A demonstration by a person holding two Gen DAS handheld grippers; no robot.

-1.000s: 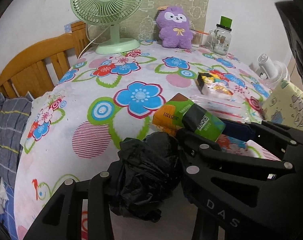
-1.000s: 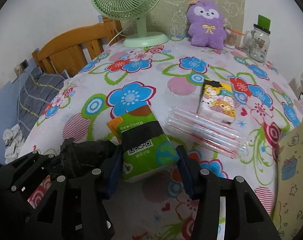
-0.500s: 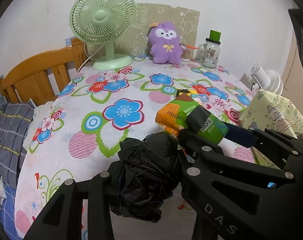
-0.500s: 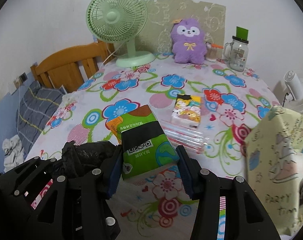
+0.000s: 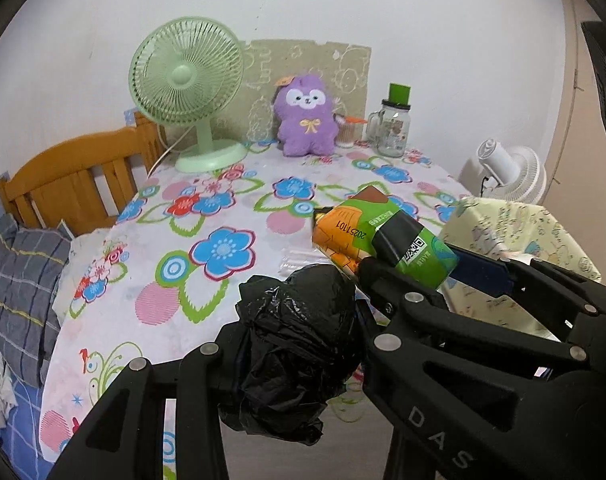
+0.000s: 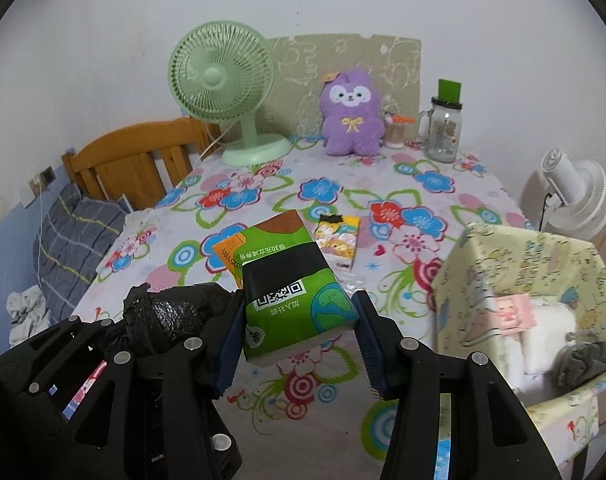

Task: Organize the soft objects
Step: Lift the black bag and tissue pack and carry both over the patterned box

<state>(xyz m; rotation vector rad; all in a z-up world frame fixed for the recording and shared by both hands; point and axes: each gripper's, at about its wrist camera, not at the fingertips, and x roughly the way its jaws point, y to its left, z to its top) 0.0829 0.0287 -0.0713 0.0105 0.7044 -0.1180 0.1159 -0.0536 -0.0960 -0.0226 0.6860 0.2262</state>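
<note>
While the left tool (image 5: 295, 344) pinches a black bag (image 5: 299, 344), the right tool (image 6: 299, 336), angled downward, clamps a tissue pack (image 6: 291, 284).

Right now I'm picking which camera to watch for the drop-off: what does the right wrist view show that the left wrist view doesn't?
Only the right wrist view looks into the yellow patterned bin, where a pink card, white soft items and something grey lie; it also shows the small cartoon tissue pack on the table. Only the left wrist view shows the whole crumpled black plastic bag in the left gripper. Both show the green tissue pack in the right gripper, the purple plush and the green fan.
</note>
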